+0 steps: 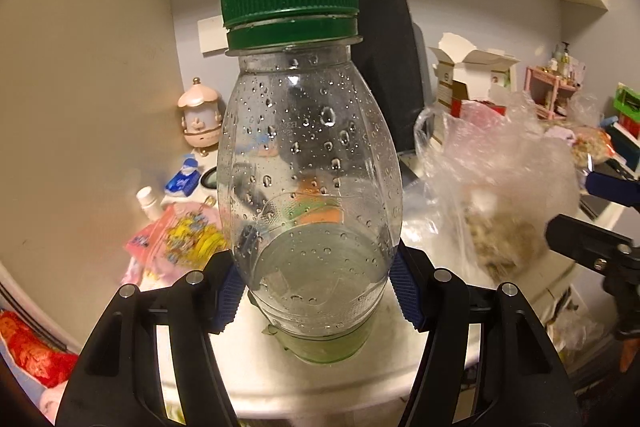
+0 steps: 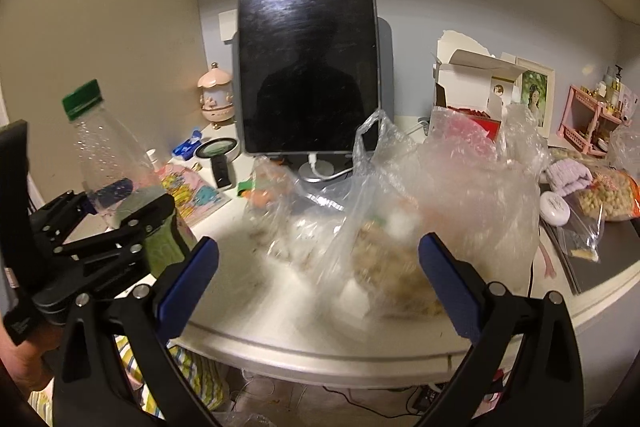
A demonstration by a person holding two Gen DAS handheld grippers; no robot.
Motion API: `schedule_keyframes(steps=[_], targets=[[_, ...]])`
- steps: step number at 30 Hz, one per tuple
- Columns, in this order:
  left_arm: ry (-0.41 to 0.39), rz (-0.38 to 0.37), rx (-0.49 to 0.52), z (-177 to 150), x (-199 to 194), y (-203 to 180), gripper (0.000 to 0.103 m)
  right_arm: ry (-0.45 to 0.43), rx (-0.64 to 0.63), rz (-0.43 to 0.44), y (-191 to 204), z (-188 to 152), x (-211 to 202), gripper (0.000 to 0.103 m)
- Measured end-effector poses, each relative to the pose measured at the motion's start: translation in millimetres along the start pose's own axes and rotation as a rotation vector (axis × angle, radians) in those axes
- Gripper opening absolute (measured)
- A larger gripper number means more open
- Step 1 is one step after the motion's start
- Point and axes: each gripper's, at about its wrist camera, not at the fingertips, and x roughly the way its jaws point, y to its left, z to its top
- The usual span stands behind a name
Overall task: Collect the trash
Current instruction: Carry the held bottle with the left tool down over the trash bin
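A clear plastic bottle (image 1: 308,167) with a green cap and a little liquid at its base is upright in my left gripper (image 1: 318,295). Its blue pads (image 1: 230,295) press on the bottle's lower sides, and the bottle hangs just above the white desk (image 1: 280,371). In the right wrist view the same bottle (image 2: 104,151) shows at the left, held by the left gripper (image 2: 120,207). My right gripper (image 2: 320,279) stands open, its blue pads (image 2: 188,283) wide apart near the desk's front edge. Just beyond it lies a crumpled clear plastic bag (image 2: 420,195) with scraps inside.
A dark tablet (image 2: 308,55) stands on a stand at the back of the desk. An open white carton (image 2: 472,83), a pink rack (image 2: 596,123), a peanut bag (image 2: 604,195), a white jar (image 2: 554,209), a magnifier (image 2: 218,151) and a colourful packet (image 2: 192,195) lie around.
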Motion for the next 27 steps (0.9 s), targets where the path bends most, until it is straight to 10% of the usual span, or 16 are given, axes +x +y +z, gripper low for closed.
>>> schedule_keyframes(steps=[17, 27], targets=[[0.086, -0.013, 0.017, -110, -122, 36, 0.061, 0.079, -0.062, 0.010, 98, -103, -89, 0.097], [0.293, -0.031, -0.020, -246, -142, 40, 0.061, 0.172, -0.072, -0.002, 131, -200, -104, 0.097]])
